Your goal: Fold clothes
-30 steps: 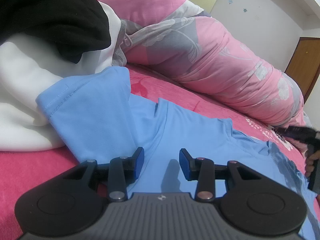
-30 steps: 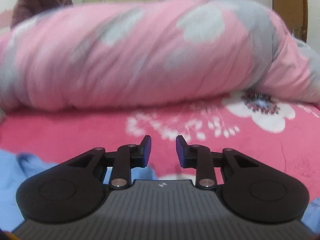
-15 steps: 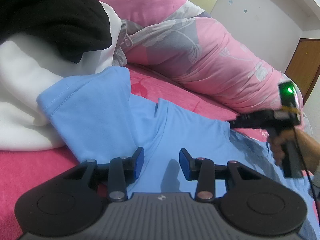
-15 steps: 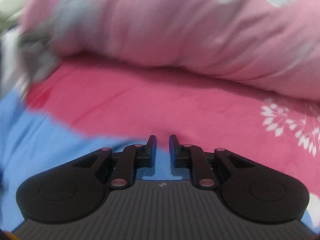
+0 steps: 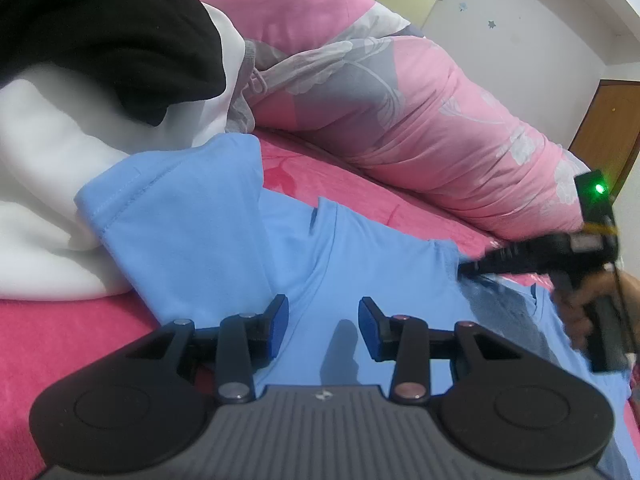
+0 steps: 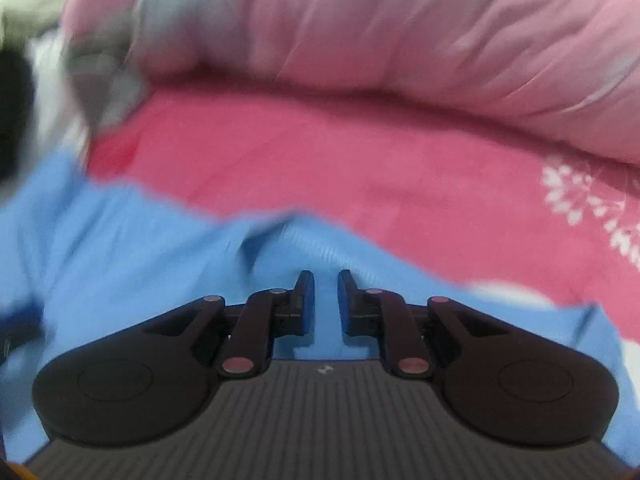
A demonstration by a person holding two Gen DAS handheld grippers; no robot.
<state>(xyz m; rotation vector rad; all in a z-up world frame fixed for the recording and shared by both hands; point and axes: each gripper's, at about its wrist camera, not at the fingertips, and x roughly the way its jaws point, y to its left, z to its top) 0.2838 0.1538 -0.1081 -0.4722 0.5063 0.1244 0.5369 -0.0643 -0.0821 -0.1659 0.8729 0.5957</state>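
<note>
A light blue T-shirt [image 5: 380, 264] lies spread on the pink bed sheet [image 5: 60, 340], with one sleeve [image 5: 180, 208] resting against a white garment. My left gripper [image 5: 323, 320] hovers low over the shirt's middle, open, with nothing between its blue pads. My right gripper [image 5: 466, 269], held by a hand [image 5: 576, 312], has its tips at the shirt's far right edge. In the blurred right wrist view the right gripper [image 6: 326, 284] is closing, its jaws nearly together on a raised fold of the blue shirt [image 6: 140, 260].
A rolled pink and grey floral duvet [image 5: 420, 120] runs along the far side of the bed. A white garment [image 5: 48, 184] with a black one [image 5: 100, 20] on top is piled at the left. A brown door [image 5: 612, 128] stands at the far right.
My right gripper swung in from the right, tilted down onto the shirt's edge and narrowed its jaws around a fold. The left gripper and the shirt's left part have not moved.
</note>
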